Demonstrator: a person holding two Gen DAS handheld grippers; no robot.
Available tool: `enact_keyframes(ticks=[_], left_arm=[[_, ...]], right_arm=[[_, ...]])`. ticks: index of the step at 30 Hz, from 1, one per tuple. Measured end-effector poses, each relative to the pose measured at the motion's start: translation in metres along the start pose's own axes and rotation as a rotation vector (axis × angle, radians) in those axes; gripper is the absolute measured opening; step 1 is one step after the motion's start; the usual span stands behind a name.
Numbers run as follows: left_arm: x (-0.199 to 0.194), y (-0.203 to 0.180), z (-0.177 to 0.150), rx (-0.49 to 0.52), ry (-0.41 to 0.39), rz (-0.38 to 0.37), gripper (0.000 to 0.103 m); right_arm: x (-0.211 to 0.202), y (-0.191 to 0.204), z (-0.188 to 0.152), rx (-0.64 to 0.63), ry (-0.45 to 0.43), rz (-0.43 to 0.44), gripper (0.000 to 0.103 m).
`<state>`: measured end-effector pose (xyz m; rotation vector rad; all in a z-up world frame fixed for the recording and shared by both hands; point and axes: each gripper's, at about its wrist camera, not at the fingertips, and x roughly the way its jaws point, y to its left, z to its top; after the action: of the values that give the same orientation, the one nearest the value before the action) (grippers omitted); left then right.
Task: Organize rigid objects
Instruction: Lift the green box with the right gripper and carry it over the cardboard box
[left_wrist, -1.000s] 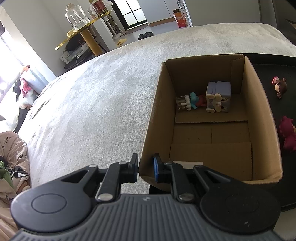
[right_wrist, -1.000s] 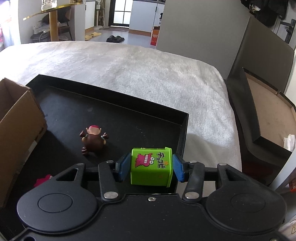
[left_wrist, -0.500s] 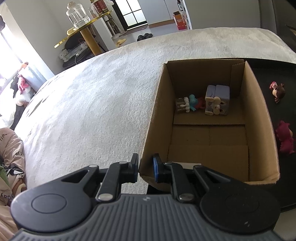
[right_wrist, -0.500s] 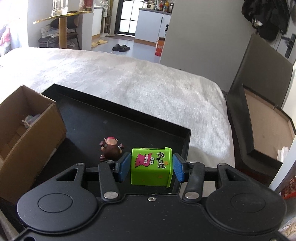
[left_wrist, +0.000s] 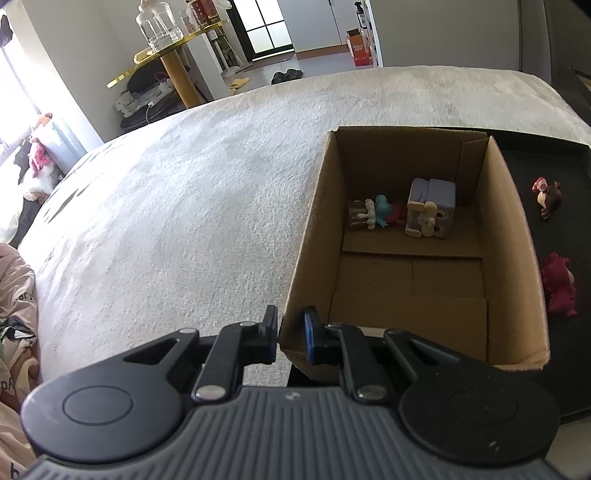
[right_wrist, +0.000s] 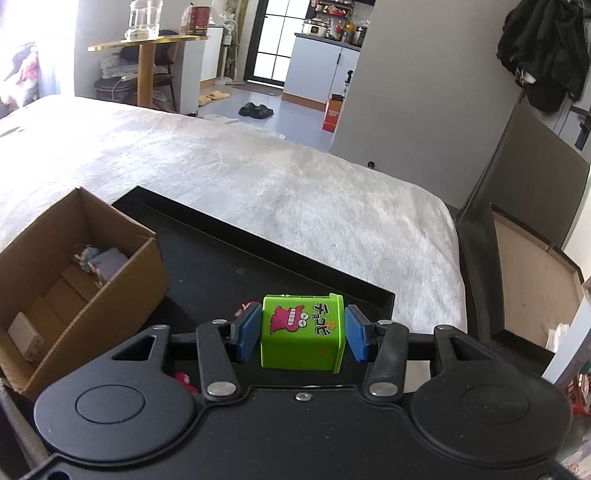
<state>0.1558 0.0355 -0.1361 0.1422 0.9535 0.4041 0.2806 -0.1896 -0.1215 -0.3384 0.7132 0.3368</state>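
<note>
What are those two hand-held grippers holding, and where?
Right hand-held gripper clamps the green box by its two sides; left hand-held gripper pinches the cardboard box near corner.

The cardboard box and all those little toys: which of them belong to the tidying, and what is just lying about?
Part of the job:
- cardboard box
- green cube, in the right gripper
- brown figurine
- pink figurine
- black tray

Lying about:
- glass jar
- slippers

Daylit and bright, pouring in from left of the tongs, blown out at that edge. Soft shadow inside the cardboard box (left_wrist: 413, 280) ahead. Strong fisheye bending at rims; far right corner perhaps slightly blurred.
</note>
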Motion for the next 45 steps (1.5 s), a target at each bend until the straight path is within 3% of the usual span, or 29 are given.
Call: enact_keyframes(ticks=[19,45], left_arm=[[-0.002,0.009,-0.002,-0.039,-0.007,-0.042,0.012],[0.001,0.022,-0.005,-0.107,-0.003,-0.109,0.011]], right_arm=[[-0.021,0.042,0.027,-0.079,-0.039,0.017,0.048],[-0.022,0.114,0.054,-0.198,-0.053,0.124,0.048]])
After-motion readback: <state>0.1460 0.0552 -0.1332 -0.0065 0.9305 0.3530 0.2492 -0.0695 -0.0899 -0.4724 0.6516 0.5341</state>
